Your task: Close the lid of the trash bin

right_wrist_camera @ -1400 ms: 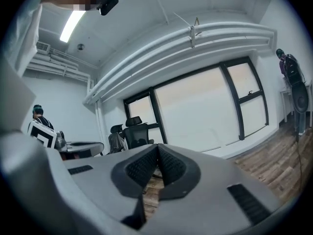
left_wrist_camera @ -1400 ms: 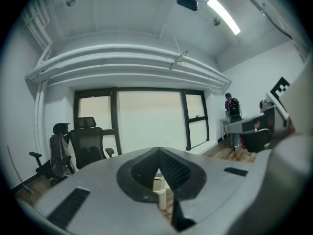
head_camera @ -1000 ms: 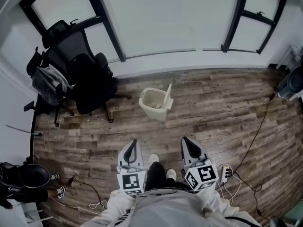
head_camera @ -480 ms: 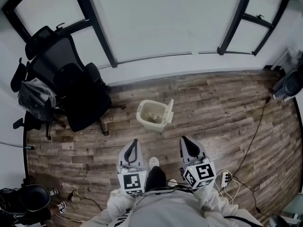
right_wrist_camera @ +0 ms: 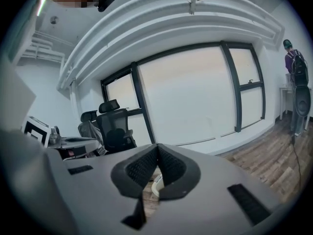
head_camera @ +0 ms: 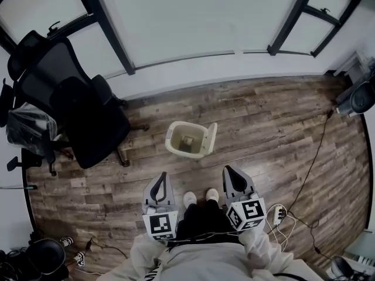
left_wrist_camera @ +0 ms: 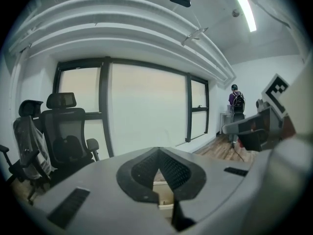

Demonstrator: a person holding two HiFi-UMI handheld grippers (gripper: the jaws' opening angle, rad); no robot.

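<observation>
Beige plastic trash bin (head_camera: 174,140), boxy with rounded corners, sits on the wood-plank floor (head_camera: 263,127) just ahead of both claws, lid (head_camera: 211,139) standing up. The left claw (head_camera: 161,180) and right claw (head_camera: 229,176) are pinched together, empty. Can't make out what's inside the bin.

- One trash bin (head_camera: 187,153), with one lid (head_camera: 212,138)
- Two grippers: left gripper (head_camera: 162,176) and right gripper (head_camera: 227,170)
- Two office chairs: a bare black chair (head_camera: 88,119) and a chair draped with clear plastic (head_camera: 26,127)
- Two white shoes (head_camera: 190,198)
- One power strip (head_camera: 276,214)
- One person (left_wrist_camera: 237,102) standing in the distance
</observation>
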